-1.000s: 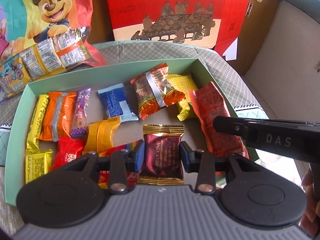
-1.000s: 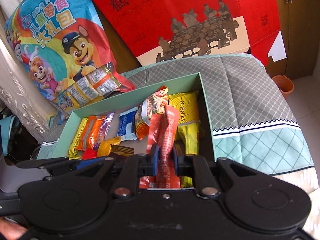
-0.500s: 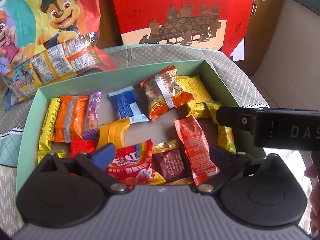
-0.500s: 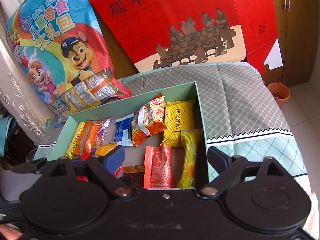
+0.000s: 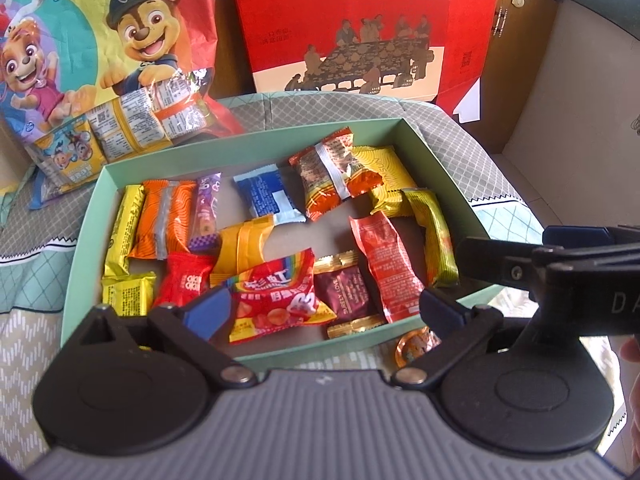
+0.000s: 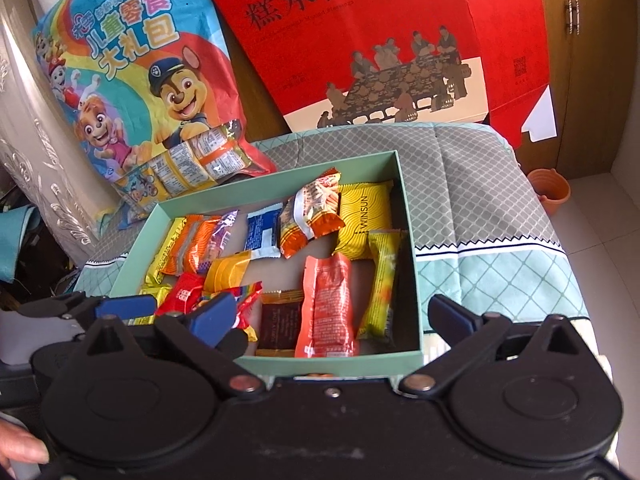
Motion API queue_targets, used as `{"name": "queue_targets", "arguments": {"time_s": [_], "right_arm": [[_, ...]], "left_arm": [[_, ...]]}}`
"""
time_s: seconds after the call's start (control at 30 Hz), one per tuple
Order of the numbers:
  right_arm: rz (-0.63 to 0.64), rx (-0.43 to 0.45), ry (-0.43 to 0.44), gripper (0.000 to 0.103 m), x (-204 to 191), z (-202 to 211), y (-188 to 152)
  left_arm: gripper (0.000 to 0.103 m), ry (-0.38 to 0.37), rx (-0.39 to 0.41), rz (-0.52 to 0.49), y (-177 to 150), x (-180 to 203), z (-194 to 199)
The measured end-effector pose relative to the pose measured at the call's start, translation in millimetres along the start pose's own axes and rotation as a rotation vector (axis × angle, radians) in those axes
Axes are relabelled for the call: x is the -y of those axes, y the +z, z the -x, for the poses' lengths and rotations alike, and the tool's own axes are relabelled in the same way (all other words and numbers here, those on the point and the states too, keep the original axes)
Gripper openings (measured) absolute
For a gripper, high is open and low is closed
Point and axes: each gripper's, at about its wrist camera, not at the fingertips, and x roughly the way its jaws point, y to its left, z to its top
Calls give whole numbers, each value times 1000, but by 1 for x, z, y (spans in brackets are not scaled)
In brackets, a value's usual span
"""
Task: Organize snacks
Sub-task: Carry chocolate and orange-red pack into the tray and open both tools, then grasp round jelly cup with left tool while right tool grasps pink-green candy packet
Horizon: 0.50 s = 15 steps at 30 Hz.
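The mint-green box (image 5: pixel 448 184) sits on a quilted cloth (image 6: pixel 472 176), its long axis running left to right across both wrist views, and serves as the landmark here. Inside it, near the right wall, the red-orange packet (image 5: pixel 386 268) lies flat with its long axis running from the near wall toward the far wall, tilted slightly. Just beside it, against the right wall, a slim yellow bar (image 6: pixel 382 284) lies nearly parallel. Left of the red-orange packet rests the maroon candy (image 5: pixel 346 294), gold ends pointing near and far. Toward the far right corner a yellow pack (image 6: pixel 362 220) lies partly under an orange-and-silver pack (image 5: pixel 332 178). A blue-white packet (image 5: pixel 268 196) lies mid-box. A rainbow-printed red bag (image 5: pixel 276 300) lies by the near wall. Several yellow, orange and purple packets crowd the left end, some overlapping.

Outside the near wall, a small amber-wrapped sweet (image 5: pixel 414 348) lies on the cloth, half hidden by the left gripper (image 5: pixel 324 312).

The left gripper is spread wide and empty, above the near wall. The right gripper (image 6: pixel 332 316) is likewise spread apart, holding nothing.

Behind the box stand a cartoon-dog snack bag (image 6: pixel 132 80) and a red gift bag (image 5: pixel 360 20), both cut off at the top.
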Motion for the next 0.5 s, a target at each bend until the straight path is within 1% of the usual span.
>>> {"name": "queue_targets", "arguments": {"time_s": [0.17, 0.3, 0.5], "right_arm": [[-4, -9, 1, 103, -2, 16, -15], [-7, -28, 6, 103, -3, 25, -29], [-25, -121, 44, 103, -5, 19, -59]], "left_arm": [[103, 13, 2, -14, -17, -6, 14], [103, 29, -23, 3, -38, -20, 19], [103, 47, -75, 44, -73, -41, 21]]}}
